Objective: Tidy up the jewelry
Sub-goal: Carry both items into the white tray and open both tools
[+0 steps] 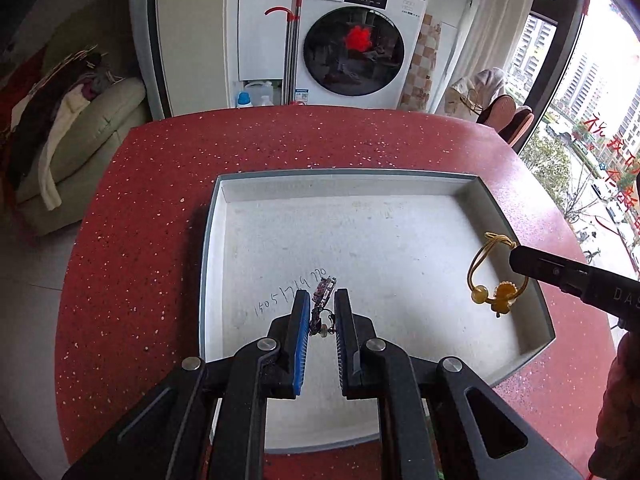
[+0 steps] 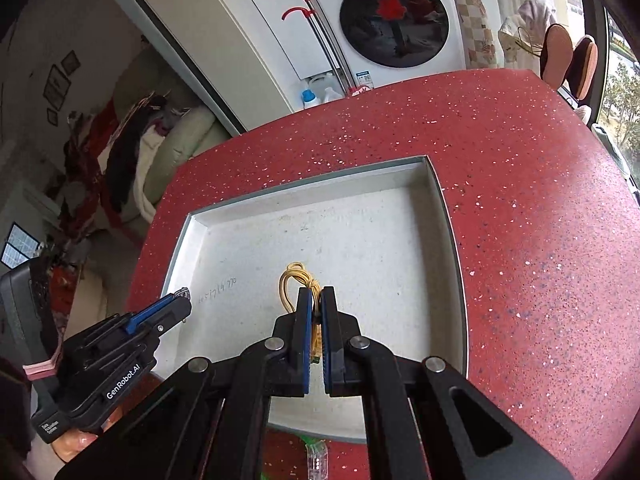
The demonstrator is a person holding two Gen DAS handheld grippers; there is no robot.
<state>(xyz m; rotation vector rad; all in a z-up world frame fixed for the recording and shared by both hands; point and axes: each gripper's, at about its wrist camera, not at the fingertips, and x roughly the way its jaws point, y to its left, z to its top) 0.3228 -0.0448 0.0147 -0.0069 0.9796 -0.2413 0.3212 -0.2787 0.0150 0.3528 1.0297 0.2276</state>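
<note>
Red speckled desk [image 1: 160, 184] carried a white tray [image 1: 212, 248]; left tool [image 1: 322, 312] pinched a dark beaded earring [image 1: 323, 294] above it; right tool [image 2: 316, 304] was clamped on a yellow cord bracelet [image 2: 292, 280]; either dangling piece might snag on release.

A white front-loading washing machine [image 1: 354, 46] stood beyond the red speckled table [image 1: 160, 184], a red-handled mop [image 1: 290, 40] leaning beside it. Clothes were heaped on a pale sofa [image 1: 100, 120] at left. Two round-backed chairs [image 2: 568, 60] stood by the window.
</note>
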